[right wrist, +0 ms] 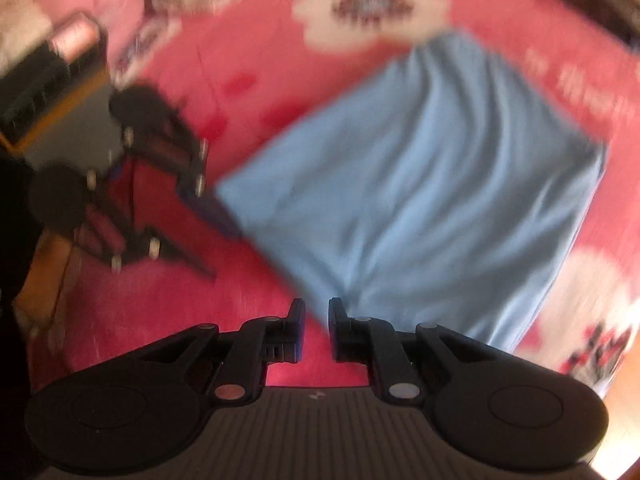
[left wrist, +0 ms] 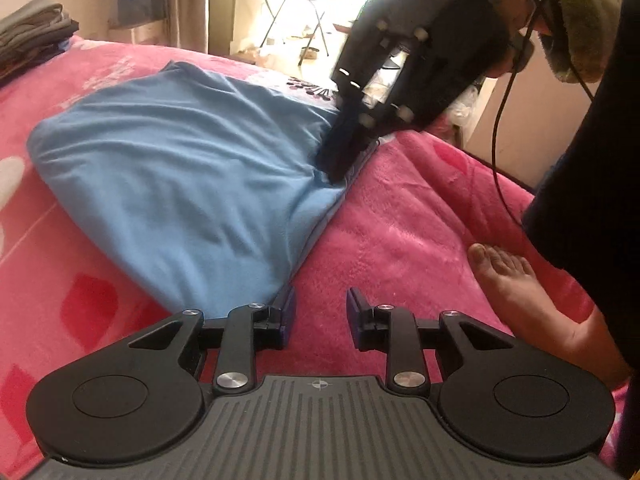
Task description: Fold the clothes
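Work surface is a fluffy pink fleece blanket (left wrist: 420, 216) with red and white flower prints, spread over a bed and filling most of both views. The task item, a light blue folded cloth garment (left wrist: 180, 184), lies flat on the blanket left of centre in the left wrist view, creased, with its near corner reaching the left gripper (left wrist: 320, 312). That gripper sits low over the blanket, jaws parted with only pink fleece in the gap; the left finger touches or just overlaps the garment's near corner. The right gripper (left wrist: 340, 160) comes down from the upper right in the left wrist view, fingertips at the garment's right edge; from this angle I cannot tell how its jaws stand. The right wrist view is motion-blurred: there the right gripper (right wrist: 316, 320) shows a narrow gap between the fingers, nothing seen between them, blue garment edge just beyond the tips. A person's bare foot (left wrist: 520, 292) rests on the blanket at near right, below a dark trouser leg (left wrist: 592, 184). Room: a stack of folded grey and dark clothes (left wrist: 32, 40) at far left, a beige curtain (left wrist: 188, 0), a brightly lit doorway with a folding table (left wrist: 288, 4) far behind.
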Motion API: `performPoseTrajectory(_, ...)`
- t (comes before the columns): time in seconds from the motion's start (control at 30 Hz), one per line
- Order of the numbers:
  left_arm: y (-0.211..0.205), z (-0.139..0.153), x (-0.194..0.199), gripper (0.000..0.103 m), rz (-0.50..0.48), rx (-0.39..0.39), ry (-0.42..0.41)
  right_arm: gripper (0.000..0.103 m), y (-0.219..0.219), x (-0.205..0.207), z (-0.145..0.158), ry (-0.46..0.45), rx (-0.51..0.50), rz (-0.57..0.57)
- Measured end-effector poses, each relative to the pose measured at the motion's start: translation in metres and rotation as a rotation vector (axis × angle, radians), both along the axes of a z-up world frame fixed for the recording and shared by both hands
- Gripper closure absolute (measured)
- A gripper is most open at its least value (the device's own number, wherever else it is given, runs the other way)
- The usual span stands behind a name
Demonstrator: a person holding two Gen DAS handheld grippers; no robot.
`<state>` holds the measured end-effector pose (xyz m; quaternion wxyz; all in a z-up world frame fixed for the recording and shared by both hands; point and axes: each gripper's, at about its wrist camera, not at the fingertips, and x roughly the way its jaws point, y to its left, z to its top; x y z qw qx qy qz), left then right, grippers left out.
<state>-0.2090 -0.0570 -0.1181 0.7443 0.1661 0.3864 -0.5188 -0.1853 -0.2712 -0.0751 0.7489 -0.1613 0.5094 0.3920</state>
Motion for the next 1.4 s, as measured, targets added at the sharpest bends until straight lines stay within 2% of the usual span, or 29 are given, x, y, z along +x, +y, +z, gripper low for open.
performPoseTrajectory(0.1, 0.005, 0.006, 0.001, 0.076, 0.004, -0.004, -0.011, 0.090, 0.015, 0.003, -0.007, -0.061, 0.032, 0.024)
performPoseTrajectory(0.17, 0.010, 0.011, 0.001, 0.076, 0.015, -0.001, -0.040, 0.089, 0.025, -0.002, -0.028, -0.003, -0.004, 0.076)
performPoseTrajectory(0.23, 0.015, 0.014, 0.002, 0.076, 0.037, 0.001, -0.067, 0.091, 0.031, -0.007, -0.034, 0.087, -0.020, 0.179)
performPoseTrajectory(0.33, 0.019, 0.016, 0.005, 0.076, 0.051, 0.006, -0.076, 0.091, 0.037, -0.020, -0.024, 0.047, -0.041, 0.260)
performPoseTrajectory(0.43, 0.023, 0.016, 0.007, 0.076, 0.063, 0.010, -0.080, 0.091, 0.032, -0.003, -0.012, -0.022, 0.023, 0.139)
performPoseTrajectory(0.53, 0.024, 0.016, 0.008, 0.076, 0.064, 0.018, -0.092, 0.091, 0.032, 0.012, -0.015, -0.078, 0.072, 0.029)
performPoseTrajectory(0.6, 0.025, 0.018, 0.008, 0.076, 0.071, 0.014, -0.102, 0.091, 0.034, 0.005, -0.031, -0.035, 0.021, 0.060)
performPoseTrajectory(0.63, 0.025, 0.019, 0.008, 0.076, 0.076, 0.008, -0.109, 0.090, 0.036, -0.004, -0.037, -0.012, -0.001, 0.109)
performPoseTrajectory(0.67, 0.025, 0.020, 0.008, 0.076, 0.080, 0.000, -0.114, 0.091, 0.034, -0.007, -0.035, -0.014, -0.003, 0.114)
performPoseTrajectory(0.9, 0.008, 0.015, 0.015, 0.076, 0.047, -0.008, -0.134, 0.091, 0.012, 0.003, -0.009, -0.075, 0.021, -0.004)
performPoseTrajectory(0.97, 0.003, 0.014, 0.017, 0.076, 0.037, -0.003, -0.143, 0.091, 0.007, 0.001, -0.018, -0.055, -0.050, -0.017)
performPoseTrajectory(1.07, 0.000, 0.013, 0.018, 0.076, 0.036, -0.010, -0.146, 0.091, 0.003, -0.025, -0.033, 0.068, -0.195, 0.089)
performPoseTrajectory(1.13, -0.001, 0.013, 0.019, 0.076, 0.037, -0.013, -0.144, 0.091, -0.001, -0.035, -0.025, 0.069, -0.212, 0.101)
performPoseTrajectory(1.3, -0.009, 0.011, 0.022, 0.076, 0.027, -0.008, -0.138, 0.091, -0.008, -0.010, 0.012, -0.103, -0.072, -0.068)
performPoseTrajectory(1.4, -0.012, 0.010, 0.021, 0.076, 0.018, -0.006, -0.141, 0.091, -0.004, 0.001, -0.003, -0.100, -0.068, -0.098)
